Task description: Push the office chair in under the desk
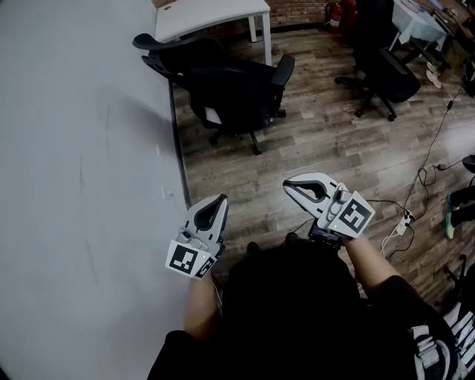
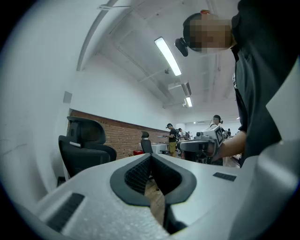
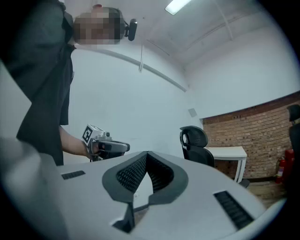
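A black office chair (image 1: 230, 89) stands on the wood floor, pulled out from the white desk (image 1: 211, 13) at the top, close to the wall. The left gripper view shows the chair (image 2: 84, 145) at the left. In the right gripper view the chair (image 3: 196, 145) stands in front of the desk (image 3: 227, 152). My left gripper (image 1: 221, 199) and right gripper (image 1: 289, 185) are held level near my body, well short of the chair. Both are shut with nothing between the jaws.
A white wall (image 1: 82, 148) runs along the left. A second black chair (image 1: 382, 70) stands at the upper right. Cables (image 1: 427, 171) lie on the floor at the right. Several people (image 2: 172, 139) stand far back by a brick wall.
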A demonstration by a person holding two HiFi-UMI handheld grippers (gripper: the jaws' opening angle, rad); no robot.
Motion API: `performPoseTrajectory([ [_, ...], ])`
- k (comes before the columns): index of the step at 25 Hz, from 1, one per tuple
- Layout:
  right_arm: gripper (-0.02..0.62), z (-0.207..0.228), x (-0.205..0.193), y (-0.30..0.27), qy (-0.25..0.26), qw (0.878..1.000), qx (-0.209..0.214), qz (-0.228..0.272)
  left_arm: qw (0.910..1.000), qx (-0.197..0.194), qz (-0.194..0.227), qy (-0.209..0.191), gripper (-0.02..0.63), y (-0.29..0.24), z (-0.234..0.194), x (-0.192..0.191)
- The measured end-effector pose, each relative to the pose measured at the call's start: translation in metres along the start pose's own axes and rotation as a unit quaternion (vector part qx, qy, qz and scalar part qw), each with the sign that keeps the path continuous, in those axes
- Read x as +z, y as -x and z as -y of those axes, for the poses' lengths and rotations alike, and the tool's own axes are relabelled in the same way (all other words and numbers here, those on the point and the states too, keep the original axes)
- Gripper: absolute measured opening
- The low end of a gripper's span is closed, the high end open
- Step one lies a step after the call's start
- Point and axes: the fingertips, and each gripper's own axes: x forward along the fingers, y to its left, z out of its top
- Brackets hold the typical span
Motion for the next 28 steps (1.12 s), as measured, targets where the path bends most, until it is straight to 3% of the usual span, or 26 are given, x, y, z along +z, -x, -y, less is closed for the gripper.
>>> performPoseTrajectory([
  [5, 0.006, -0.01, 0.009, -0.003, 0.008, 1.0, 0.006, 0.015, 1.0, -0.004, 0.003, 0.0, 0.015, 0.009, 0.004, 0.0],
  [16, 0.007, -0.025, -0.005, -0.006, 0.001, 1.0, -0.015, -0.015, 1.0, -0.003, 0.0, -0.003, 0.015, 0.037, 0.002, 0.003],
  [21, 0.006, -0.044, 0.008, -0.017, 0.007, 1.0, -0.002, 0.006, 1.0, -0.002, -0.001, -0.005, 0.015, 0.052, 0.002, 0.004],
  [28, 0.007, -0.066, 0.007, -0.029, 0.008, 1.0, -0.014, 0.005, 1.0, -0.007, -0.001, -0.003, 0.017, 0.08, -0.007, 0.003],
])
